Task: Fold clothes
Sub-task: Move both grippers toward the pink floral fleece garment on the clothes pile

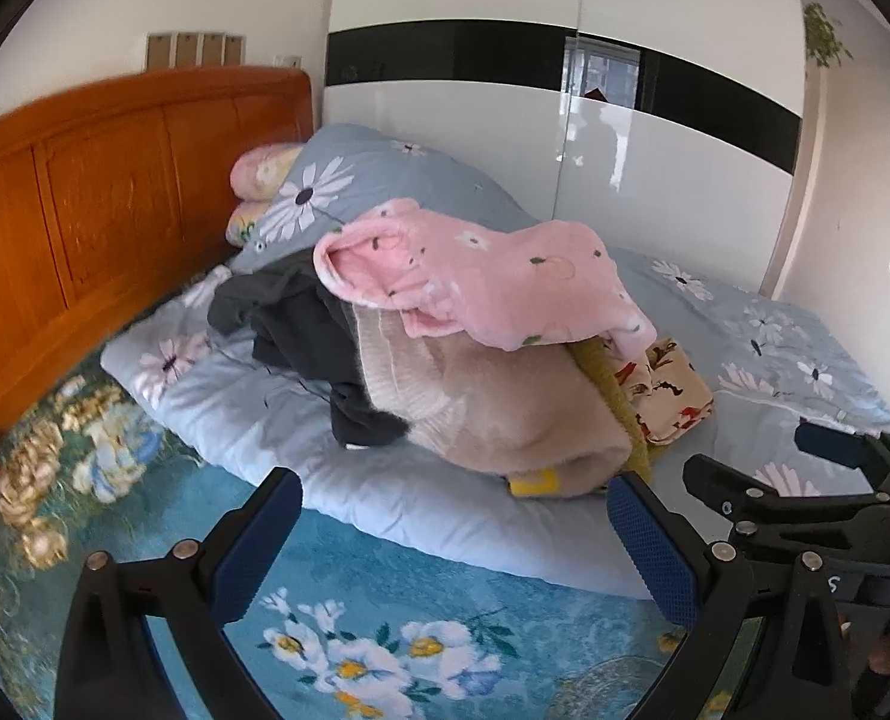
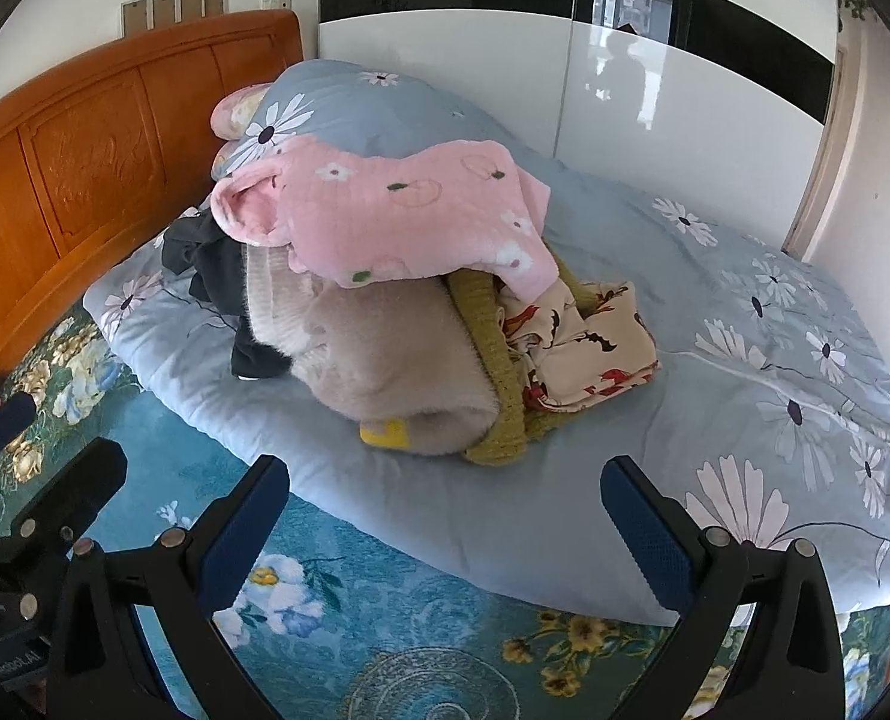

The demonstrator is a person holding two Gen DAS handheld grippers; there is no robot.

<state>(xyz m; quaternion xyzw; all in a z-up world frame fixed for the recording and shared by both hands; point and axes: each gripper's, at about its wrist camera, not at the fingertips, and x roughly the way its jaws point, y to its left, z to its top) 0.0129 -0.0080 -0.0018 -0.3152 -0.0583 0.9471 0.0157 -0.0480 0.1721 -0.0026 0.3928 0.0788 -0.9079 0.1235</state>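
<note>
Clothes pile [image 2: 409,300] first: a jumbled heap on the pale blue quilt [image 2: 715,360], lying straight ahead of both my grippers and a little above them in each wrist view. Nothing is folded yet, I judge. The heap runs long from the orange headboard [image 2: 85,150] side towards my fingers, its near end low, its far end leaning on the rolled blue duvet [image 2: 373,114].

Biggest piece in the heap, the beige fuzzy sweater [image 2: 385,354], faces me at the near end. Draped over its top is the pink flowered garment [image 2: 409,210], the obvious first pick. Left of the sweater, a dark grey garment [image 2: 217,264]; right of it, an olive knit piece [image 2: 493,336] and a cream printed cloth [image 2: 589,348]. Smallest, a yellow tag [image 2: 385,433] peeks out under the sweater's near edge.

My right gripper [image 2: 445,522] hovers over the quilt's near edge, jaws spread wide, holding nothing. My left gripper [image 1: 454,534] sits just beside it, also spread and empty, over the teal flowered bedsheet [image 1: 385,630]. Both point level at the heap; the right looks a shade nearer.
</note>
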